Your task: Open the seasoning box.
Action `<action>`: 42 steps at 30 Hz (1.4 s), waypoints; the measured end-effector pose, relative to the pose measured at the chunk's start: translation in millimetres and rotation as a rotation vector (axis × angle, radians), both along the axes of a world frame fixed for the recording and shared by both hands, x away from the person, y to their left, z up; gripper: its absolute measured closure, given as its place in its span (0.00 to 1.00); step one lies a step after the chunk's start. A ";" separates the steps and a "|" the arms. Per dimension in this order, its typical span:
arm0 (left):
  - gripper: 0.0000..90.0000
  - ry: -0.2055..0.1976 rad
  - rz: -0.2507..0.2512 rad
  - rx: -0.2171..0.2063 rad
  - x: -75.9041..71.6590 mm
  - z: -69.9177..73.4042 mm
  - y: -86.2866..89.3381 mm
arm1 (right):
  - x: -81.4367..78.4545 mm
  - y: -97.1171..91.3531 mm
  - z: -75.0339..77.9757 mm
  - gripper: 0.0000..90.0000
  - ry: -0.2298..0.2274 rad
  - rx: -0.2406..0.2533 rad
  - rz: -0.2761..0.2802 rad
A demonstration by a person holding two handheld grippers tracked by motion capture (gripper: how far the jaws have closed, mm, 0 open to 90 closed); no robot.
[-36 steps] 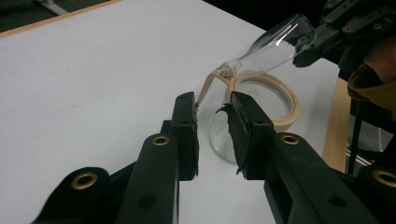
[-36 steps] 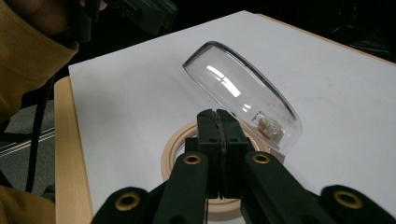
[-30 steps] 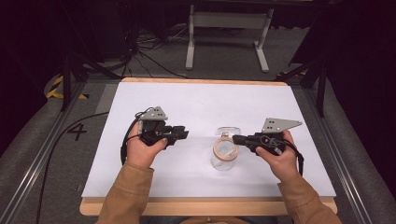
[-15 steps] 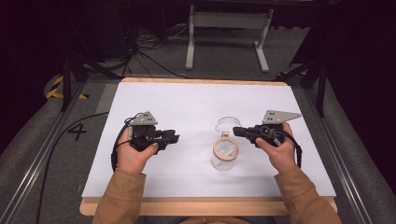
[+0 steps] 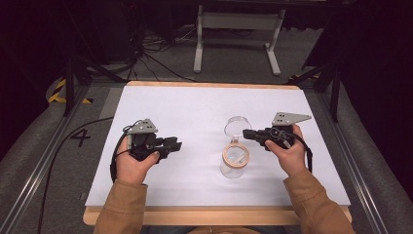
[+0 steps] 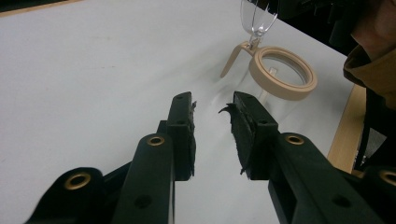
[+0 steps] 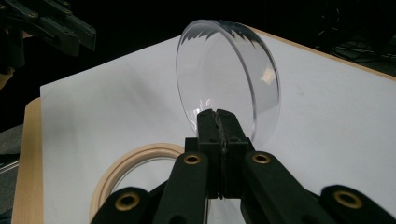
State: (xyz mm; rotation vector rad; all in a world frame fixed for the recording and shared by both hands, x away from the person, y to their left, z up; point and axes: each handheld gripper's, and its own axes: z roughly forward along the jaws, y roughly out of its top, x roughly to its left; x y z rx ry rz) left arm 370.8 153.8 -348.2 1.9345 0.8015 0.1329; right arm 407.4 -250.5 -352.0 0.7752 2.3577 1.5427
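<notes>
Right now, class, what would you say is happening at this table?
A person at a white table holds a gripper in each hand. The right gripper is shut on the rim of a clear lid, held tilted up beside a clear jar with a tan rim. In the left gripper view the lid appears joined to the jar by a tan strap. The left gripper is open, holds nothing, and points toward the jar from the left.

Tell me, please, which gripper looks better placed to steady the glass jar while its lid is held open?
Left, probably. The left gripper is open and empty, pointing toward the jar, whereas the right gripper is shut on the clear lid, so it is occupied.
</notes>
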 end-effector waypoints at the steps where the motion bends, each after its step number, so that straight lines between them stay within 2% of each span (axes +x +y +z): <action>1: 0.77 0.000 -0.001 0.002 0.2 0.2 -0.1 | -0.9 -0.2 1.2 1.00 -0.006 0.001 0.004; 5: 0.75 -0.001 -0.006 0.001 1.6 0.7 -0.4 | -6.1 -2.2 8.3 1.00 -0.027 -0.002 0.009; 9: 0.72 -0.001 0.018 -0.004 3.2 1.4 -0.6 | -12.2 -10.7 17.7 1.00 -0.055 -0.022 -0.011; 15: 0.69 -0.002 0.059 0.013 7.7 1.8 1.8 | -15.1 -35.3 25.7 0.97 -0.057 -0.007 -0.077; 18: 0.68 -0.001 0.069 0.018 10.8 1.8 2.5 | -14.6 -49.7 25.6 0.94 -0.062 -0.036 -0.141; 26: 0.62 -0.015 0.129 0.073 20.8 -3.2 3.7 | -12.0 -82.1 20.8 0.85 -0.029 -0.094 -0.284; 30: 0.60 -0.010 0.149 0.069 28.2 -9.8 6.4 | -11.1 -93.4 17.4 0.84 -0.013 -0.100 -0.319; 33: 0.58 -0.001 0.161 0.060 32.5 -14.5 8.0 | -8.2 -109.5 10.0 0.80 0.020 -0.117 -0.383; 34: 0.58 0.003 0.167 0.064 35.0 -17.1 8.9 | -8.2 -109.5 10.0 0.80 0.020 -0.117 -0.383; 35: 0.56 0.012 0.172 0.059 39.0 -21.7 9.6 | -5.9 -117.6 4.4 0.78 0.033 -0.128 -0.416; 39: 0.52 0.025 0.198 0.071 46.0 -30.9 11.1 | -2.9 -127.3 -3.7 0.75 0.061 -0.136 -0.447; 42: 0.49 0.046 0.214 0.088 50.6 -37.0 12.3 | -0.1 -132.7 -11.6 0.72 0.076 -0.163 -0.478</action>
